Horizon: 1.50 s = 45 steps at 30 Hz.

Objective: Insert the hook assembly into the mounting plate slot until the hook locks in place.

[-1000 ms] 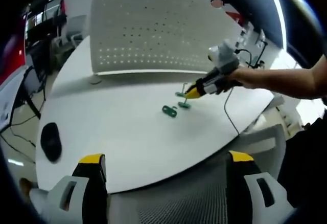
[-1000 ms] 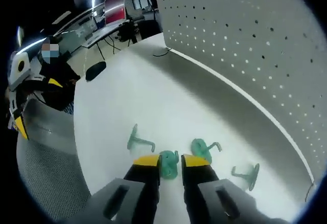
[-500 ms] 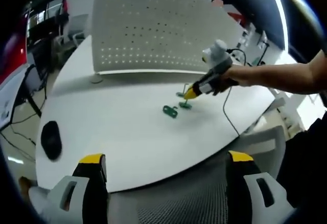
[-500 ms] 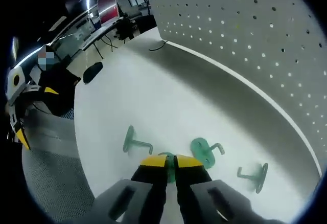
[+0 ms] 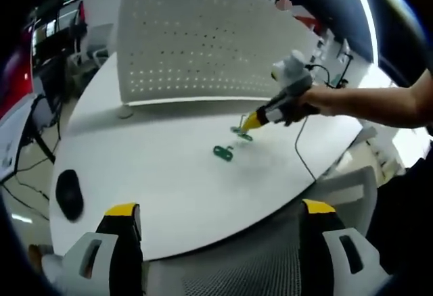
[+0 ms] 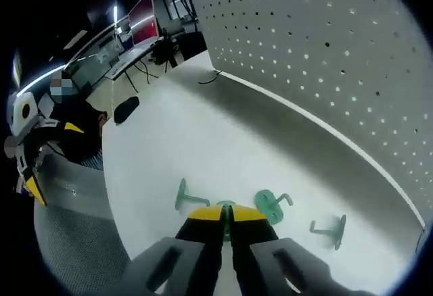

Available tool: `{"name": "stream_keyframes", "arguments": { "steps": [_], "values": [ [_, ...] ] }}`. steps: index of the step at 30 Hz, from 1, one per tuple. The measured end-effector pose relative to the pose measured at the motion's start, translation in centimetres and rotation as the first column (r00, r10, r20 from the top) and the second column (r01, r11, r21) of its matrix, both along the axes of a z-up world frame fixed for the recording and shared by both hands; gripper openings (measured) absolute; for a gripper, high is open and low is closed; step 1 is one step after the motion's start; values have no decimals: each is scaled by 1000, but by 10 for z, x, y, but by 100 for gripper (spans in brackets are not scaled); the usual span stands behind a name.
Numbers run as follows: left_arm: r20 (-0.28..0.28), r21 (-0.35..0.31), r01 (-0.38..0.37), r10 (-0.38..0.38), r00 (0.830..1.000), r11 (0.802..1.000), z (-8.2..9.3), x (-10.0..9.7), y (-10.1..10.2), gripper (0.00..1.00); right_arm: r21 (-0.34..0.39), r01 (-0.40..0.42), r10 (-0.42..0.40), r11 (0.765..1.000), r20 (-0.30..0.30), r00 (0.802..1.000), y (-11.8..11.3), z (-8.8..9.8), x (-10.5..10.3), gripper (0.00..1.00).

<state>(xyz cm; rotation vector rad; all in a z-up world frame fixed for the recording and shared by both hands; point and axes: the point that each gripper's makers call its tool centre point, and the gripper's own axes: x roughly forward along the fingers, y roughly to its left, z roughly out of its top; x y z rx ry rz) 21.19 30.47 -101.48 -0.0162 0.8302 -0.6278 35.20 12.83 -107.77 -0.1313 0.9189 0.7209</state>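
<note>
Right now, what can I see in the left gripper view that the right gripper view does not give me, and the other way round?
Left gripper view: the left gripper open over the table edge, and a person's forearm holding the right gripper. Right gripper view: monitors on far desks, and three loose green hooks. Both: the white table, the perforated panel, the black mouse, and the right gripper shut on a green hook piece.

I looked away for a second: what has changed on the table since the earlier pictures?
The right claw closed its yellow-tipped jaws on the green plastic hook piece that lay between them. The left claw stayed open and back at the white table's edge. The other green hook pieces stayed put.
</note>
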Motion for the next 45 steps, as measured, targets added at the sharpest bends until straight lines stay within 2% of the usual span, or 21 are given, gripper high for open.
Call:
{"name": "stream_keyframes", "arguments": {
  "steps": [6,8,9,11,12,14,16,19,20,23,27,29,32,35,37,42,45],
  "values": [
    [17,-11,-16,16,1000,1000,3,5,4,95,123,54,-66,991,96,993,15,49,3,0],
    [29,-35,-50,51,998,998,9,13,5,96,189,62,-86,980,119,989,24,66,0,0],
    [34,-50,-50,52,998,997,12,16,3,96,205,64,-90,977,122,989,27,71,-3,0],
    [34,-83,-50,53,998,995,18,21,-1,94,223,61,-99,973,167,981,33,87,-11,0],
    [39,-86,-55,58,998,995,21,23,-3,93,260,60,-114,964,197,974,41,99,-17,0],
    [67,-71,-40,45,997,997,26,29,-5,93,318,64,-137,946,212,968,54,114,-30,0],
    [70,-82,-35,41,997,996,29,31,-9,91,338,62,-146,939,227,963,62,122,-39,0],
    [69,-135,-35,45,997,990,35,37,-18,87,393,65,-168,917,234,958,75,134,-53,0],
    [64,-144,-37,46,997,989,36,39,-19,86,399,65,-170,915,235,957,76,135,-54,0],
    [60,-176,-33,44,997,984,41,43,-26,79,453,65,-188,889,233,954,86,144,-62,0],
    [33,-266,-32,42,999,963,49,44,-39,72,497,65,-209,866,241,948,94,152,-71,0],
    [27,-269,-32,41,999,963,51,45,-41,67,512,70,-221,856,240,945,97,154,-75,0],
    [45,-258,-20,32,998,966,52,44,-43,55,549,79,-241,832,229,943,102,158,-80,0],
    [27,-303,-33,43,999,952,54,44,-48,50,550,61,-226,833,236,945,108,157,-84,0],
    [17,-327,-42,50,999,944,55,44,-50,47,564,53,-224,824,238,945,111,159,-85,0],
    [-1,-367,-52,55,998,929,57,42,-52,33,580,46,-225,813,240,944,115,165,-87,0],
    [-7,-384,-59,61,998,922,59,42,-53,29,583,34,-219,812,251,943,120,170,-88,0]
  ]
}}
